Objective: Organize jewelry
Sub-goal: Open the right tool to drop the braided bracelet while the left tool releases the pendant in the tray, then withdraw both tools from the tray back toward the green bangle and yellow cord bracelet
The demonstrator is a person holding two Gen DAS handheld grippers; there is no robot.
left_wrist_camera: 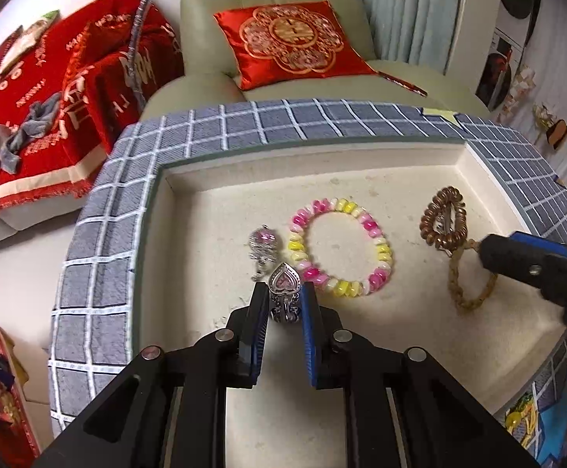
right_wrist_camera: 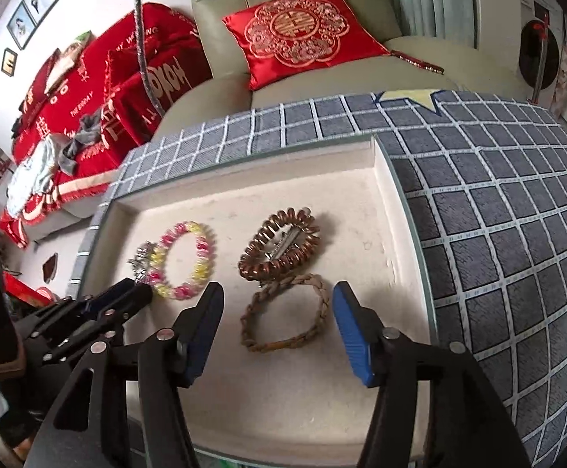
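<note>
Jewelry tray (right_wrist_camera: 384, 179) with both grippers over it, seen along each tool's fingers.

Nearest in the left wrist view, the left gripper (left_wrist_camera: 284, 292) stands nearly closed, its blue pads clamped on a silver heart-shaped ring (left_wrist_camera: 283, 292) held just above the tray's cream floor. Nearest in the right wrist view, the right gripper (right_wrist_camera: 277, 296) stands partly open and holds nothing; a braided brown bracelet (right_wrist_camera: 285, 314) lies flat on the floor between and just beyond its fingertips, untouched. Just past the bracelet lies a brown coiled hair clip (right_wrist_camera: 279, 247), touching it. To its left lies a pink-and-yellow beaded bracelet (right_wrist_camera: 183, 261), with a second silver ring (left_wrist_camera: 263, 247) just beside it. Beyond the tray, a grey checked cloth (right_wrist_camera: 498, 234) covers the surface; farther back stands a pale green sofa (right_wrist_camera: 221, 0) bearing a red cushion (right_wrist_camera: 303, 33).
</note>
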